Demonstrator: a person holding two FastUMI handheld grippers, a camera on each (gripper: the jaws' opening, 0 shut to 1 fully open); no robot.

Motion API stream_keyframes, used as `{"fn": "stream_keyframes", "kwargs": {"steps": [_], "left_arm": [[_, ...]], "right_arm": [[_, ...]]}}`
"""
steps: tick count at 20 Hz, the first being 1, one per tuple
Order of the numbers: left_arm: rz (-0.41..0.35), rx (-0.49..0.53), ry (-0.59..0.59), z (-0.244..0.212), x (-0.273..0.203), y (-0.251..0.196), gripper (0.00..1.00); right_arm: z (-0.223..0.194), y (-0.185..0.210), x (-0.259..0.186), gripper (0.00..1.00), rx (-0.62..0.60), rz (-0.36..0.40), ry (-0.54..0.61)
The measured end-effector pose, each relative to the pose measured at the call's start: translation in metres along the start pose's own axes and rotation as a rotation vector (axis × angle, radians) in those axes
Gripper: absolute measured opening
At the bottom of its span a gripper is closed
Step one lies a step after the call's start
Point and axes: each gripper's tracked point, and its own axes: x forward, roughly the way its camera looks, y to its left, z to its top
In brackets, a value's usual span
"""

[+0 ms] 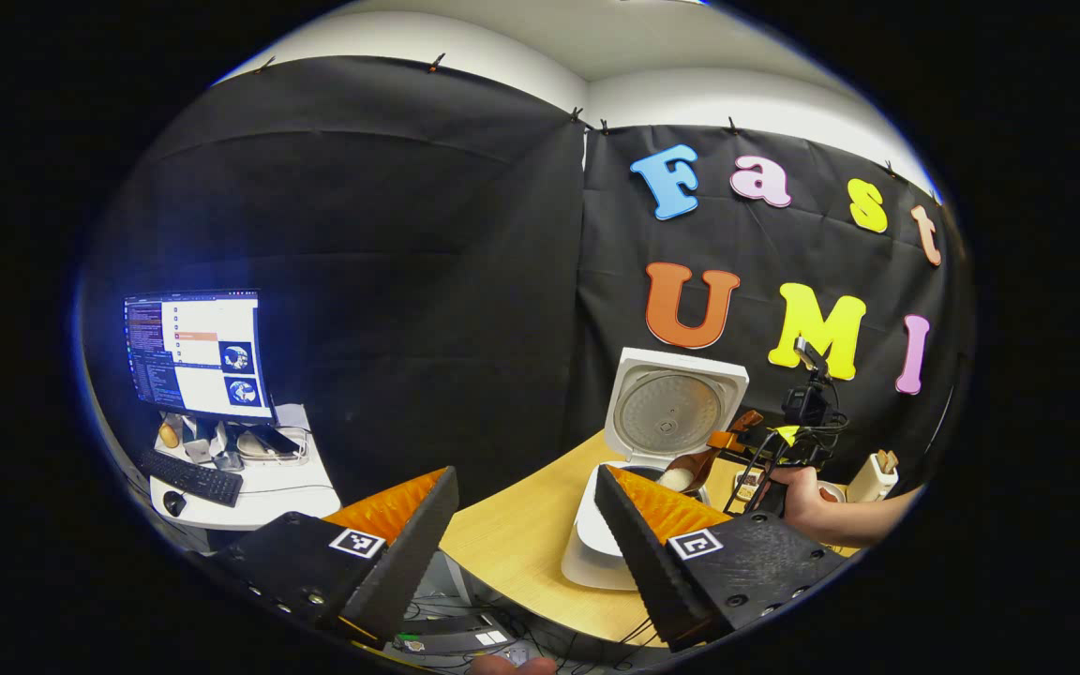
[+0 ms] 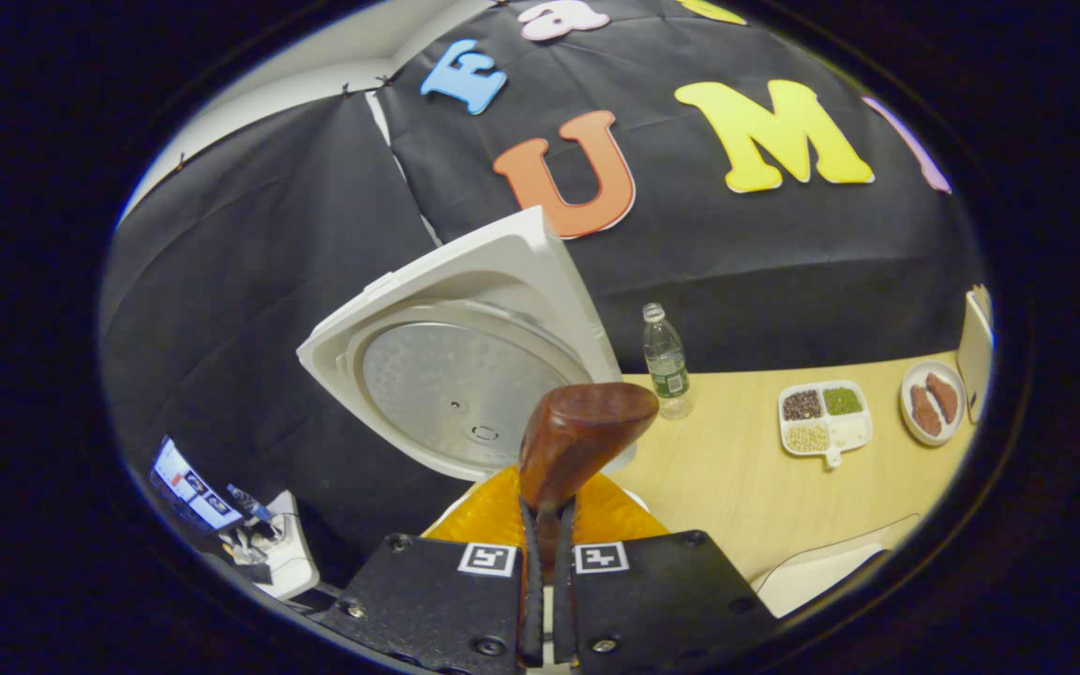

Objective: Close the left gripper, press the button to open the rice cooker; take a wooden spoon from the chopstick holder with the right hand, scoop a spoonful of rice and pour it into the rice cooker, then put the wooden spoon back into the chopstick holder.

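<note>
The white rice cooker (image 1: 596, 548) stands on the wooden table (image 1: 512, 544) with its lid (image 1: 676, 408) swung up. My left gripper (image 1: 526, 553) is open and holds nothing, just in front of the cooker's left side. Over the pot, the wooden spoon (image 1: 690, 469) carries white rice in its bowl; the right gripper (image 1: 765, 445), held by a hand (image 1: 807, 502), grips its handle. In the right gripper view, my right gripper (image 2: 547, 511) is shut on the wooden spoon (image 2: 582, 436), whose bowl tilts toward the raised lid (image 2: 465, 366). The chopstick holder (image 1: 873, 478) stands at the far right.
A water bottle (image 2: 664, 361), a divided dish of grains (image 2: 821, 417) and a plate of brown pieces (image 2: 932, 403) sit on the table (image 2: 737, 487) right of the cooker. A white desk (image 1: 259, 483) with a monitor (image 1: 198, 352) and keyboard (image 1: 188, 478) stands to the left.
</note>
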Motion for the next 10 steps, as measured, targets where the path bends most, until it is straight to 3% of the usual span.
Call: {"fn": "stream_keyframes", "kwargs": {"steps": [10], "left_arm": [[-0.002, -0.017, -0.005, 0.001, 0.006, 0.002, 0.94]], "right_arm": [[0.009, 0.043, 0.000, 0.09, -0.368, 0.028, -0.039]]}}
